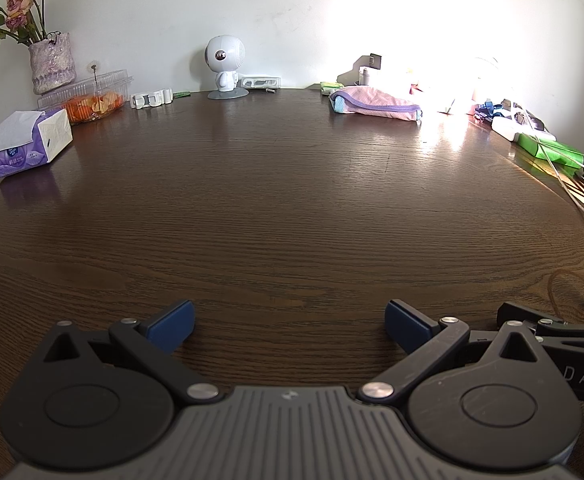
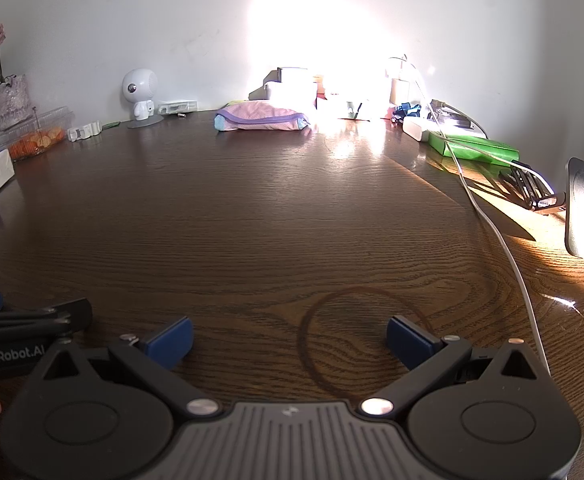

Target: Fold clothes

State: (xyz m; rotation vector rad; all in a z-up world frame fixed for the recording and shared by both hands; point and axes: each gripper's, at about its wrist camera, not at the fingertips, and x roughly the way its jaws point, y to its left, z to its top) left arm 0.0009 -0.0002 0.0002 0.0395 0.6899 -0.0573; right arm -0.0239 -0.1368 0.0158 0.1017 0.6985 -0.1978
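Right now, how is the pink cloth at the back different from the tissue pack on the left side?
The pink cloth is soft, low and flat, with purple trim; the tissue pack is a boxy white and purple block. The cloth lies at the far right by the sunlit clutter; the pack sits at the left, near the vase. Both rest on the dark wooden table, far from either open claw.
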